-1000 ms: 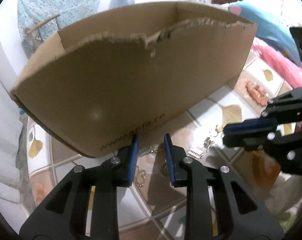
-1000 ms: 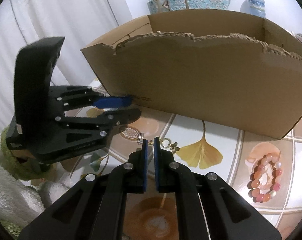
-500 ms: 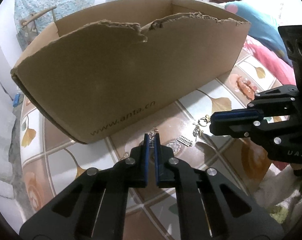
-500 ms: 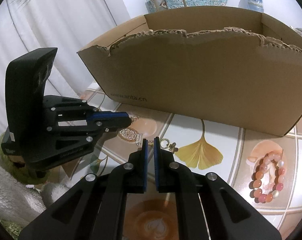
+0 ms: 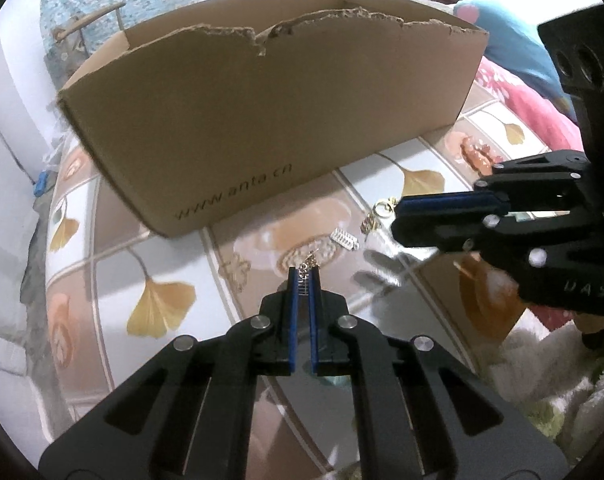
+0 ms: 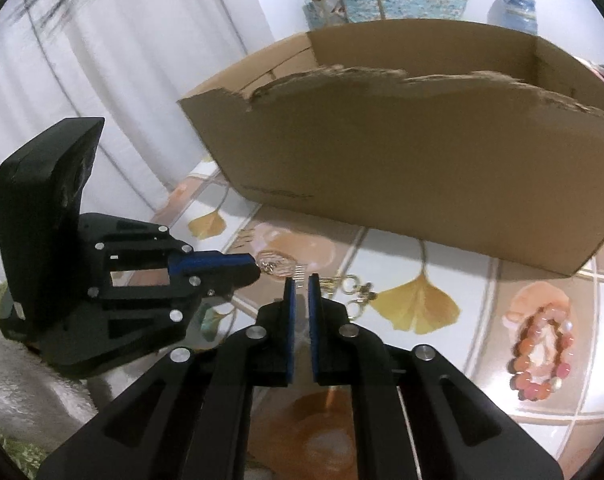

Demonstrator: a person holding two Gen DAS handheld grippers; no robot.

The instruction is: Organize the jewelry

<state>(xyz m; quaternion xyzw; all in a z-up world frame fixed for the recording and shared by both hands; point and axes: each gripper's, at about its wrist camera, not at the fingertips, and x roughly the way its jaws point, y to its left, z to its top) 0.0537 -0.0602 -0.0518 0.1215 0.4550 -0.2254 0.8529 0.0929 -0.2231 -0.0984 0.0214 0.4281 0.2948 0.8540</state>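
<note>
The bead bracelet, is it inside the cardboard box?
No, the bead bracelet lies on the patterned table, out in front of the cardboard box and apart from it.

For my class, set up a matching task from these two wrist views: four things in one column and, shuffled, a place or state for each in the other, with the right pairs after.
Things:
1. left gripper
2. right gripper
3. bead bracelet
4. cardboard box

Places or states:
A. lies flat on the tablecloth, near no gripper
B. jaws slightly apart, just opening, nothing between them
C. stands at the back with a torn top edge
D. shut on a small silver-and-gold earring

Pairs: 1-D, 2-B, 3-A, 4-C
</note>
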